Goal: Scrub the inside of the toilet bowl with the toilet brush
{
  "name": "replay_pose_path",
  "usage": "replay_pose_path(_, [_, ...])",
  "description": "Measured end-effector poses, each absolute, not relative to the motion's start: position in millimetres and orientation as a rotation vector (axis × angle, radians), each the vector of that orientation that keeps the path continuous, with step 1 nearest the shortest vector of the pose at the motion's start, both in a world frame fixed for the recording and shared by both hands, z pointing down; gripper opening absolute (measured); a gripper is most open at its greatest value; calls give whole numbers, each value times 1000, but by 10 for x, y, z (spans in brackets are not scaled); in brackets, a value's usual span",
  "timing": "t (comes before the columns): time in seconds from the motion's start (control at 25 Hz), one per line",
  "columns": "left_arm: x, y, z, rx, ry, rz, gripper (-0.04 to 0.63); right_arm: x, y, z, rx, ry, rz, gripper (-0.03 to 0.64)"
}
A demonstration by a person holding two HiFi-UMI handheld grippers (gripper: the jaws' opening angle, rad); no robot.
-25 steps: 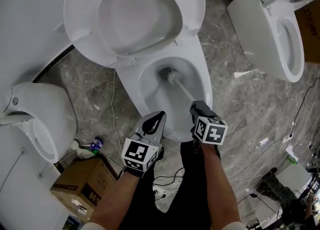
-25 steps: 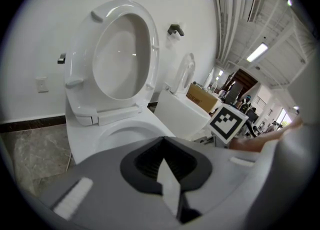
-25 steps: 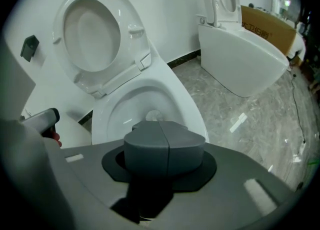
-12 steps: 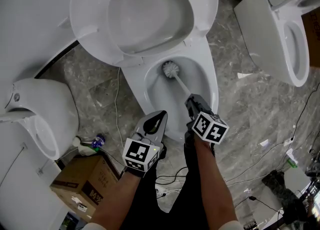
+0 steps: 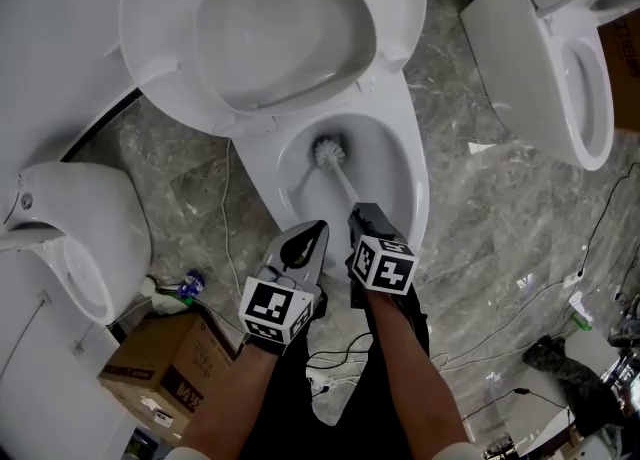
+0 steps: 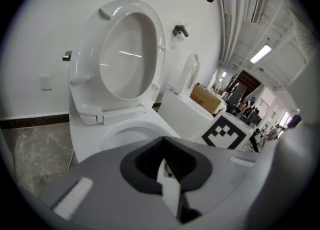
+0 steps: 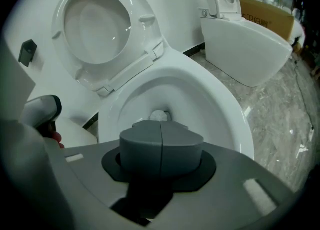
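Your right gripper clamps the toilet brush by its thin handle, with the bristle head deep in the glossy ceramic toilet bowl. Your left gripper, closed and empty, hovers at the near rim.

- Left gripper, lower centre of head view: light grey shell with a black tapered inset.
- Left marker cube: white with black squares.
- Right gripper, just right of it: dark grey-black body.
- Right marker cube: same pattern.
- Forearms: bare.
- Sleeve cuffs, bottom edge: pale.
- Trousers: black.
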State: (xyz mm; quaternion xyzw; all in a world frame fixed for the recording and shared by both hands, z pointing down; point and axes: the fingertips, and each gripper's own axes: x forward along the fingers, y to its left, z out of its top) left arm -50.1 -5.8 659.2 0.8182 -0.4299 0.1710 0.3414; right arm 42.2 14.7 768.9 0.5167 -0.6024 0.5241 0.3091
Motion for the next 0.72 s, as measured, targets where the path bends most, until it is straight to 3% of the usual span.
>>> replay_pose_path(0.72, [-522, -247, 6946, 2110, -1155, 438, 5, 337, -212, 8313, 1351, -1529, 1271, 163])
